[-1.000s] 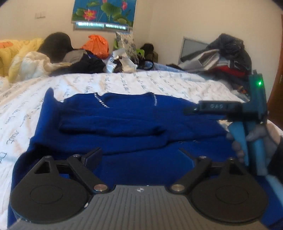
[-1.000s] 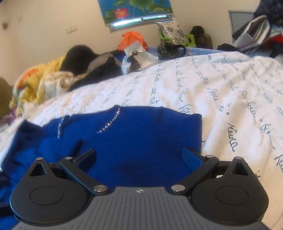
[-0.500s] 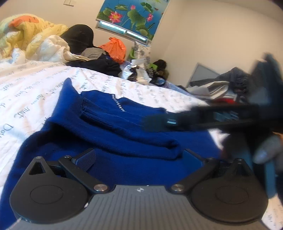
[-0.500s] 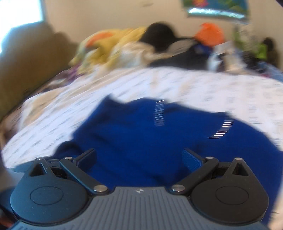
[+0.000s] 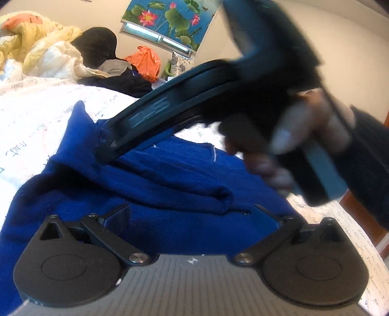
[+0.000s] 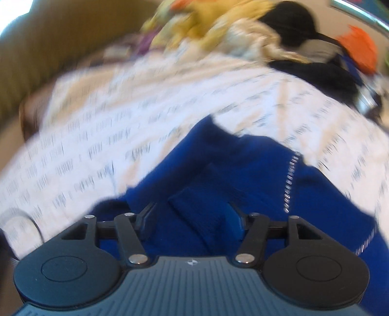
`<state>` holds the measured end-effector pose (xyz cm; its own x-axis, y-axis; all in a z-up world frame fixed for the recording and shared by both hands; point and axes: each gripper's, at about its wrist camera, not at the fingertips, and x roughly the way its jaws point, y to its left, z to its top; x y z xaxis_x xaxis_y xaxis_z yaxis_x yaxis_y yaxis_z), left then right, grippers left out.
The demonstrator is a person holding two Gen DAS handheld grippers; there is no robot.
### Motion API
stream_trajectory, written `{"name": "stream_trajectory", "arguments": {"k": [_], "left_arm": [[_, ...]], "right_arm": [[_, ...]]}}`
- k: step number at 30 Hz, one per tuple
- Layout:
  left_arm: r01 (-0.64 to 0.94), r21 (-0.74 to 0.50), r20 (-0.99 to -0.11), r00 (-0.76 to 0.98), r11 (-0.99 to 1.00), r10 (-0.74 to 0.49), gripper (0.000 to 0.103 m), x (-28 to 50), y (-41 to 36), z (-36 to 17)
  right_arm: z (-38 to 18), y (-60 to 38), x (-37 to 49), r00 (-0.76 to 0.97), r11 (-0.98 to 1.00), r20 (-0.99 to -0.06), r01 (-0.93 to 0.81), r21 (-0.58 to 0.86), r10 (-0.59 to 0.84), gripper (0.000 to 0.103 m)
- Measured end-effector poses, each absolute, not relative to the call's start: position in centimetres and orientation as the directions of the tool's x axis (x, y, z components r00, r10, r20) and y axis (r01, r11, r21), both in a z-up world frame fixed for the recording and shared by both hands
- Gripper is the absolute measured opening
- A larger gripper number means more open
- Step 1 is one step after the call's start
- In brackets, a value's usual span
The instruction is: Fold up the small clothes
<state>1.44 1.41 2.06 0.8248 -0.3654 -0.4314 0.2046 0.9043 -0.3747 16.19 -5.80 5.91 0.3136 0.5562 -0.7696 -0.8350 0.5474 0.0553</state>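
A dark blue sweater point(image 5: 170, 179) lies flat on the white script-printed sheet point(image 5: 36, 121), a sleeve folded across its chest. My left gripper point(image 5: 192, 214) is open wide at the near hem, with nothing gripped. My right gripper point(image 5: 104, 150), held by a hand point(image 5: 304, 136), reaches across from the upper right, and its tip is at the sweater's far left shoulder. In the blurred right wrist view, the right gripper point(image 6: 192, 215) is closing its jaws. A raised fold of the sweater point(image 6: 243, 170) stands between the fingers, and the pads are still apart from it.
A yellow quilt point(image 5: 36, 48), dark garments point(image 5: 102, 46) and an orange bag point(image 5: 145, 60) are piled at the far end of the bed, under a lotus picture point(image 5: 170, 19). A brown padded surface point(image 6: 48, 48) borders the bed's left side. The sheet point(image 6: 121, 121) spreads left of the sweater.
The right gripper swung from the sweater's right side across to its far left shoulder, rolling and narrowing its jaws. The left gripper rolled a little and stayed at the hem.
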Motion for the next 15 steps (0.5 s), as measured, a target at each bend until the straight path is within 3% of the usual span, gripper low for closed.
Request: {"name": "stream_trajectory", "arguments": {"k": [2,3,4,6,7,11,15], "left_arm": [[0.198,-0.383,-0.439,0.821,0.902,-0.366,0.103,1.5,1.5,1.9],[0.194,-0.387,-0.441,0.819,0.902,-0.366,0.103,1.6,1.5,1.9],[0.192,-0.39,-0.443,0.818,0.901,-0.366,0.103,1.6,1.6,1.9],[0.187,-0.395,-0.447,0.817,0.9,-0.365,0.103,1.7,1.6,1.8],[0.185,-0.396,-0.448,0.816,0.9,-0.365,0.103,1.8,1.5,1.9],[0.181,-0.398,-0.452,0.815,0.899,-0.364,0.103,2.1,1.6,2.0],[0.181,-0.396,-0.451,0.815,0.9,-0.362,0.103,1.8,1.6,2.0]], "right_arm": [[4.9,-4.1,15.9,0.336,0.528,-0.791,-0.849,-0.02,0.511,0.06],[4.5,-3.5,15.8,0.331,0.513,-0.801,-0.857,-0.035,0.499,0.051],[4.2,-3.1,15.7,0.331,0.508,-0.806,-0.86,-0.045,0.49,0.034],[3.4,-3.2,15.6,0.33,0.52,-0.807,-0.853,-0.033,0.49,0.012],[3.3,-3.5,15.7,0.334,0.53,-0.802,-0.848,-0.026,0.495,0.007],[5.1,-6.6,16.3,0.348,0.59,-0.737,-0.803,0.085,0.579,0.005],[7.9,-14.2,16.5,0.406,0.644,-0.577,-0.707,0.293,0.709,0.005]]}}
